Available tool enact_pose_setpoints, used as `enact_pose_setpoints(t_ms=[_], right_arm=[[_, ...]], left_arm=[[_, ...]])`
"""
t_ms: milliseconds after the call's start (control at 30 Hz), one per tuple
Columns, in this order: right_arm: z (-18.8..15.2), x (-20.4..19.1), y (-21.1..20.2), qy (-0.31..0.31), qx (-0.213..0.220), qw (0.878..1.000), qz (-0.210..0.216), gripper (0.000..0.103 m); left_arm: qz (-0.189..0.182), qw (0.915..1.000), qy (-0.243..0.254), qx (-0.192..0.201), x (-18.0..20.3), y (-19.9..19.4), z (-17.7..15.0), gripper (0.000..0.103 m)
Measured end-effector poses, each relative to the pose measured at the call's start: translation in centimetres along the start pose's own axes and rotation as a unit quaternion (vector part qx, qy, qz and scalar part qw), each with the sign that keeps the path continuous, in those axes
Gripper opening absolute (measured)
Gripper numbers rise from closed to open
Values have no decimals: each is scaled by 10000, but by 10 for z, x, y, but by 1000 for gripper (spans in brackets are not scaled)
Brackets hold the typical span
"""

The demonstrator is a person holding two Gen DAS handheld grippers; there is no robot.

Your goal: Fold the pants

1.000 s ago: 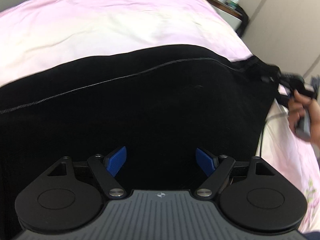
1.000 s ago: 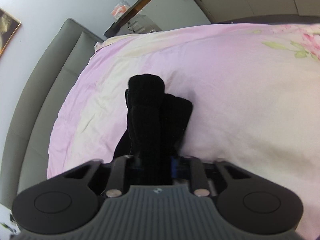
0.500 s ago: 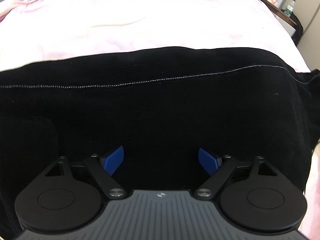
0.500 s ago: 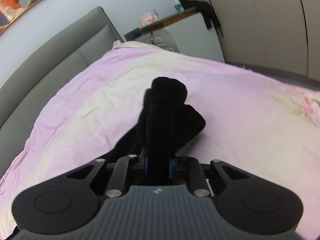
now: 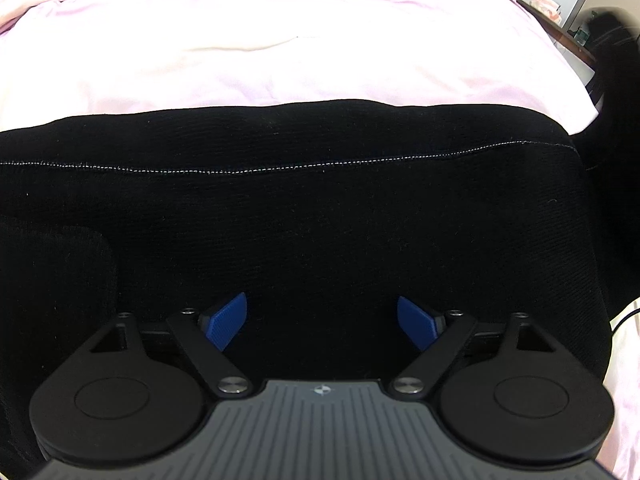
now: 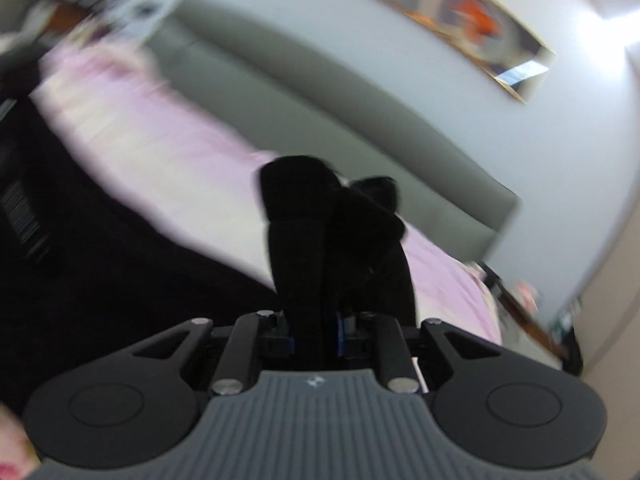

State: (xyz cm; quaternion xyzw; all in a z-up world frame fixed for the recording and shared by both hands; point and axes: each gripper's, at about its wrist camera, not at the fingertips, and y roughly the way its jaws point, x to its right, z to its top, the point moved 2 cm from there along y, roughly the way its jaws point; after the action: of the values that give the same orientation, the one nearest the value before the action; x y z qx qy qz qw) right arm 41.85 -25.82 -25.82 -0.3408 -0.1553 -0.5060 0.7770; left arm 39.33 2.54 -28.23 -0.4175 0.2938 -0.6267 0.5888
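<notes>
In the left wrist view the left gripper (image 5: 322, 322) hangs low over the black pants (image 5: 320, 220), its blue fingers (image 5: 224, 326) spread wide with nothing between them. The pants lie flat on the pink bed (image 5: 280, 40), a line of pale stitching running across the cloth from left to right. Compared with half a second ago the far edge of the pants sits lower in the picture, so more of the bed shows beyond it, and a raised dark fold of cloth has come into sight at the upper right corner. In the right wrist view the right gripper (image 6: 314, 332) has its fingers narrowed tightly on a bunched-up part of the pants (image 6: 296, 240), which stands up between them. This picture is blurred; since the earlier frame the view has swung round, so the grey headboard (image 6: 320, 92) and a framed picture (image 6: 472, 24) on the wall now fill the background, with the bed tilted across the left.
</notes>
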Motion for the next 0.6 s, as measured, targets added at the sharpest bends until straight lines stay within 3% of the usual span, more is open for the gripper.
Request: enact_pose_setpoints(t_ms=[100,167,267,333,433,600], right_arm=[[-11,-70,4,-1228,-293,9904,565,14],[-17,-95,5,-1851,-273,9820,245,15],[-10,-91,6,-1709,-599,9833,186,18],[-5,-93,1,-2009,-648,9774,115,24],[0,-92,-16,-2072,-697,9744,533,26],[10,-74,-44,-1469,-1034,9741,1375,26]], left_arm=[[10,10000,26,-15,-3,-2,-3,100],[-41,10000,24,-34,-6,-2,-5,100],[-121,9999,45,-24,-12,-1,-5,100],[-120,9999,11,-15,-14,-1,-5,100],[-100,9999,-32,12,-18,0,-6,100],[-142,9999,92,27,-18,-2,-9,100]])
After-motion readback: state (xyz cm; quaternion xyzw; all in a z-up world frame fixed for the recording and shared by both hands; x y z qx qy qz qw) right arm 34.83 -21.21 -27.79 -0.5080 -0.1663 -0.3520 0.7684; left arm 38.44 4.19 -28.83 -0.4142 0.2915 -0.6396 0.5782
